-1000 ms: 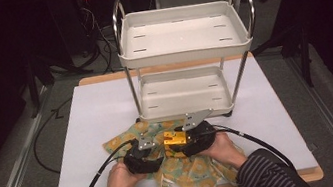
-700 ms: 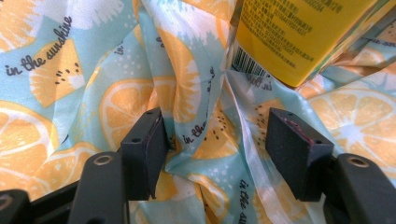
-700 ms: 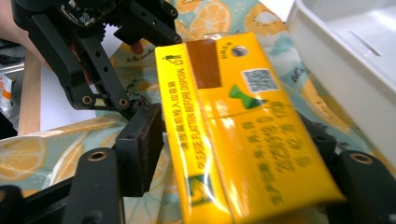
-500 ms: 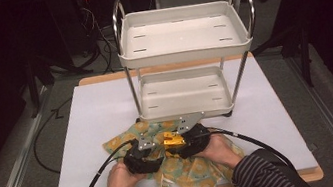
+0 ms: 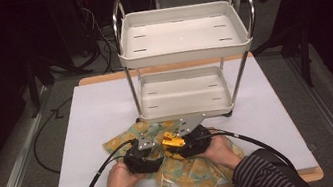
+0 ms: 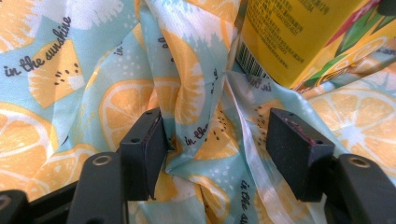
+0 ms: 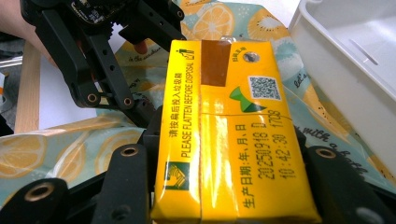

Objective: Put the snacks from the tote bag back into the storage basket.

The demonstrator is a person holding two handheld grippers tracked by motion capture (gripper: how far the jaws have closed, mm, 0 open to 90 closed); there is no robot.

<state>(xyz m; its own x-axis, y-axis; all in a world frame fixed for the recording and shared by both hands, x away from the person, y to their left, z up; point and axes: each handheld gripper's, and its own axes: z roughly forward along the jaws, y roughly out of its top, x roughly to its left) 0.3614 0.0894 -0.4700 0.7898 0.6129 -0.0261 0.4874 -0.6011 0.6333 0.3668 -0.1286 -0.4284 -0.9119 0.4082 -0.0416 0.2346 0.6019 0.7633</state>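
Right gripper [image 7: 224, 186] jaws just closed, pinching yellow carton [image 7: 229, 135]; left gripper [image 6: 217, 149] jaws spread over fruit-print cloth [image 6: 93, 93] near tabletop's front edge. Next: lift carton clear.

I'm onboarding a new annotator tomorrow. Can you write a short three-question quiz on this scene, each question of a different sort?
1. True or false: the yellow drink carton sits between the right gripper jaws.
2. What lies between the left gripper jaws? A) patterned cloth B) a spoon C) a cable
3. How many shelves does the white cart have?

Key
1. True; the jaws have just been closing on it.
2. A; the jaws stand apart around a fold.
3. Two.
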